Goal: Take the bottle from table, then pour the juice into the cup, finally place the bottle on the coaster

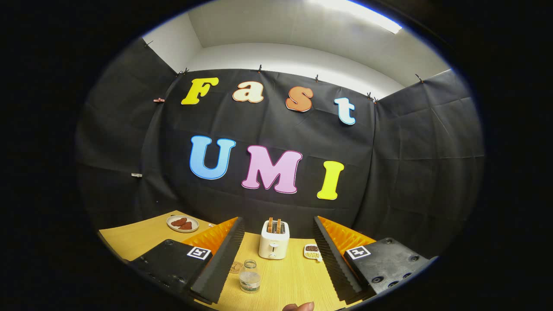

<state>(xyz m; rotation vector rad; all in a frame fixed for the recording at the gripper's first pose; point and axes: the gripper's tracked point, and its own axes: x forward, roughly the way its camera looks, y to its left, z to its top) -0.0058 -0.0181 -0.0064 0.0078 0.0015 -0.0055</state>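
Observation:
A small clear bottle (249, 276) with a label stands upright on the wooden table (285, 280), between my two fingers and nearer the left one. My gripper (277, 220) is open, its jaws spread wide, and nothing touches either of them. Just left of the bottle a round brownish coaster (235, 267) lies flat, partly hidden behind the left finger (216, 268). I see no cup that I can tell apart from the bottle.
A white toaster (274, 242) with two slices in it stands beyond the bottle, at the back of the table. A small dish of grains (312, 252) sits to its right. A plate with red pieces (182, 223) lies far left. A person's fingertip (298, 306) shows at the near edge.

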